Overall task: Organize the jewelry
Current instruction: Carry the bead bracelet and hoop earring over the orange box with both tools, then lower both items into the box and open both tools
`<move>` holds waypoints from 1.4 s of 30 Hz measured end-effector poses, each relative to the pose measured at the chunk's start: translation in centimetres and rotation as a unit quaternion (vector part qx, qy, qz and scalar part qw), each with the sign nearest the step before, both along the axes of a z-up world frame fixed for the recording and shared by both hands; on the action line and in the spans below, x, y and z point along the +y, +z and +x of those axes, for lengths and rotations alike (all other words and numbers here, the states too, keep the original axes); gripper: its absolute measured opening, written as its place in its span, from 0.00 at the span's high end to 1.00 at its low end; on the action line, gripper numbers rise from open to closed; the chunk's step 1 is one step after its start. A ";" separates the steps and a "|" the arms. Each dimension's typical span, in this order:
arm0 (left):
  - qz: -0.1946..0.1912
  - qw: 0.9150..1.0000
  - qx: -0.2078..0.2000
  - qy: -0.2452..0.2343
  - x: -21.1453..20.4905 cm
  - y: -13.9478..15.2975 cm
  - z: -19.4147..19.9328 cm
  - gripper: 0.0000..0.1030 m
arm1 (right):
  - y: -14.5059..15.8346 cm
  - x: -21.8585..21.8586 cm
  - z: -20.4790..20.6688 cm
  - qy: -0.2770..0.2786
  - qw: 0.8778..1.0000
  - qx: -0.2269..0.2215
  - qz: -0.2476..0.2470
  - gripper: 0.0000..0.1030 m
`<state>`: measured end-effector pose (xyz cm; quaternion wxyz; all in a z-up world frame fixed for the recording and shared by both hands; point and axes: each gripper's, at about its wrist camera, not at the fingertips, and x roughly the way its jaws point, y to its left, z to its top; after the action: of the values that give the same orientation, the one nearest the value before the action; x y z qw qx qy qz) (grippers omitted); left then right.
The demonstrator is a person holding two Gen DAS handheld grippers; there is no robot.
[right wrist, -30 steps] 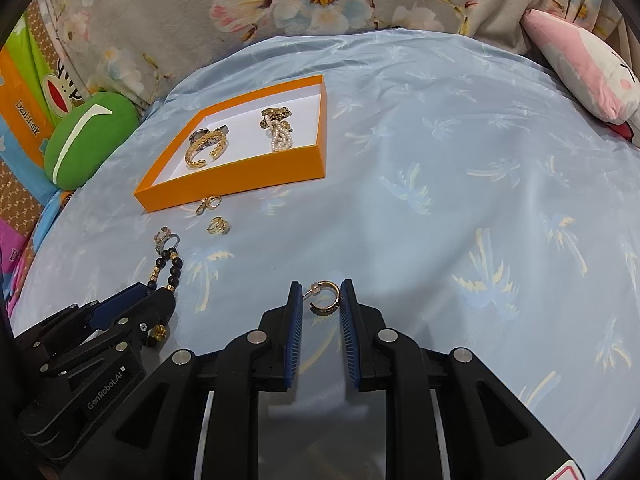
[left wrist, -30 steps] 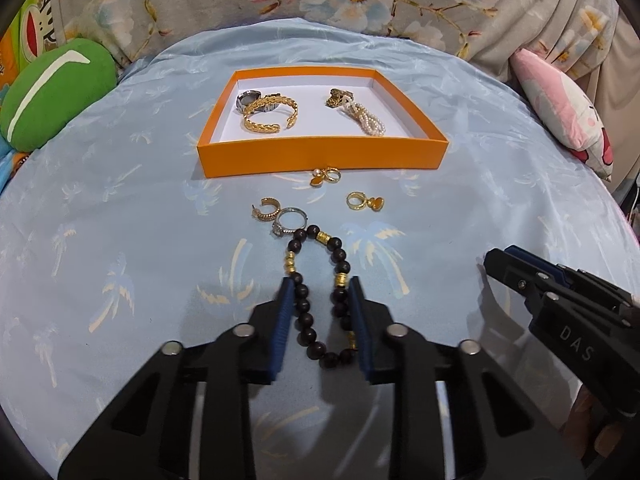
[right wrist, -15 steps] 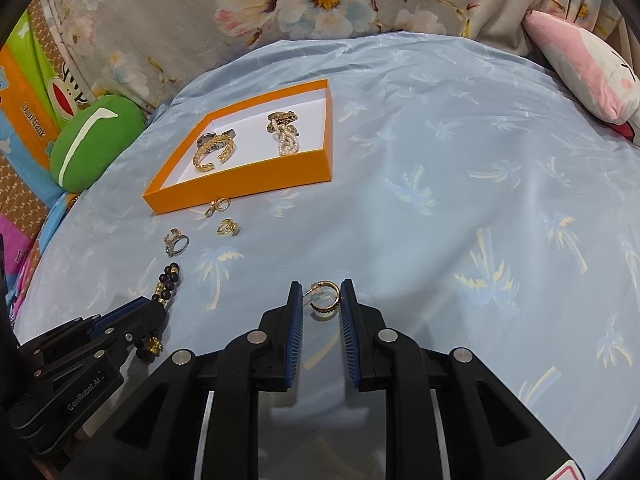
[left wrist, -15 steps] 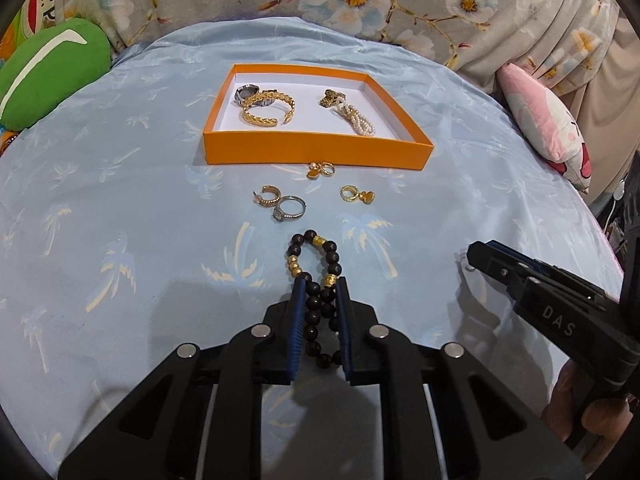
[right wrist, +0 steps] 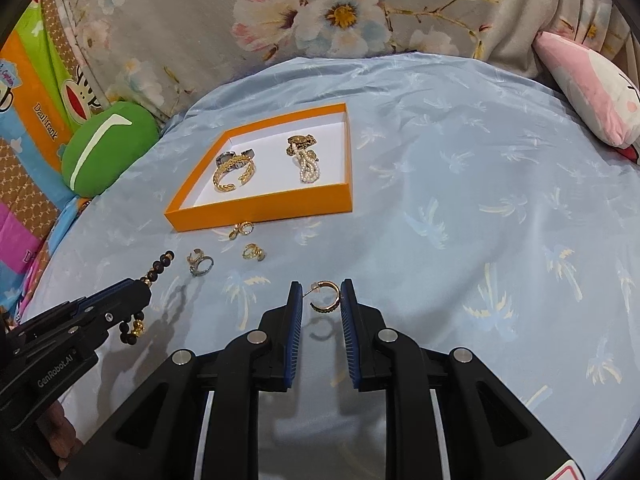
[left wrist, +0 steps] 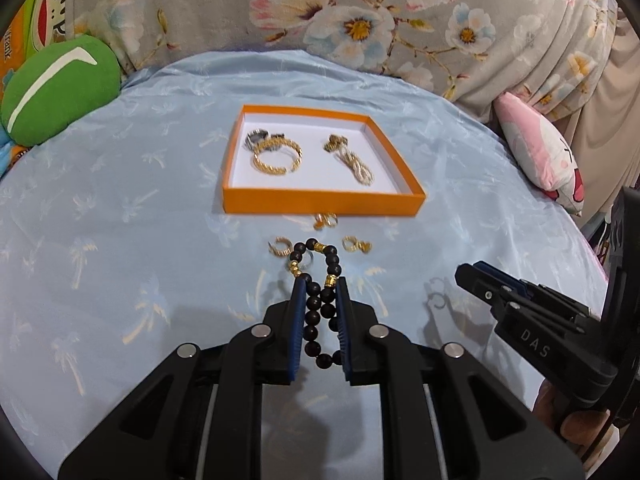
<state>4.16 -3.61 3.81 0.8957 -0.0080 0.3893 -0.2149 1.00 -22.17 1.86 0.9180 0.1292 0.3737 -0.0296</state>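
My left gripper [left wrist: 319, 286] is shut on a dark bead bracelet [left wrist: 316, 304] with gold spacers and holds it above the blue cloth; it also shows in the right wrist view [right wrist: 154, 274]. My right gripper [right wrist: 319, 292] is shut on a gold hoop earring [right wrist: 326, 296], lifted off the cloth. The orange tray [left wrist: 320, 202] lies ahead, holding a gold chain bangle [left wrist: 276, 158], a silver ring [left wrist: 256, 136] and a pearl piece [left wrist: 356, 164]. Loose gold earrings [left wrist: 326, 220] [left wrist: 356, 245] [left wrist: 280, 246] and a silver ring [right wrist: 202, 266] lie in front of the tray.
A green cushion [left wrist: 56, 88] sits at the far left, a pink plush [left wrist: 540, 148] at the right. Floral fabric [left wrist: 320, 20] backs the bed. The right gripper's body [left wrist: 540, 320] shows at the lower right of the left wrist view.
My left gripper closed on the bead bracelet and lifted it off the cloth, toward the tray. My right gripper kept its hold on the hoop earring and rose a little.
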 end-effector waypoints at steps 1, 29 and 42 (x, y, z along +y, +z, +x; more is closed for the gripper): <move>0.000 1.000 -0.004 0.003 0.1 0.4 0.4 0.86 | 0.3 0.0 0.3 0.001 1.000 -0.004 -0.003 0.82; 0.004 1.000 0.002 0.029 -3.7 -0.3 13.6 0.86 | -0.2 0.3 12.8 0.035 0.999 -0.008 -0.007 0.82; 0.009 0.999 0.013 0.030 -4.0 -2.1 14.7 0.86 | -1.1 -0.2 13.9 0.030 1.000 -0.001 -0.006 0.82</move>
<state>18.87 -7.64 1.75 0.8966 -0.0141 0.4023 -0.1847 14.92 -22.34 0.76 0.9194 0.1125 0.3768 -0.0038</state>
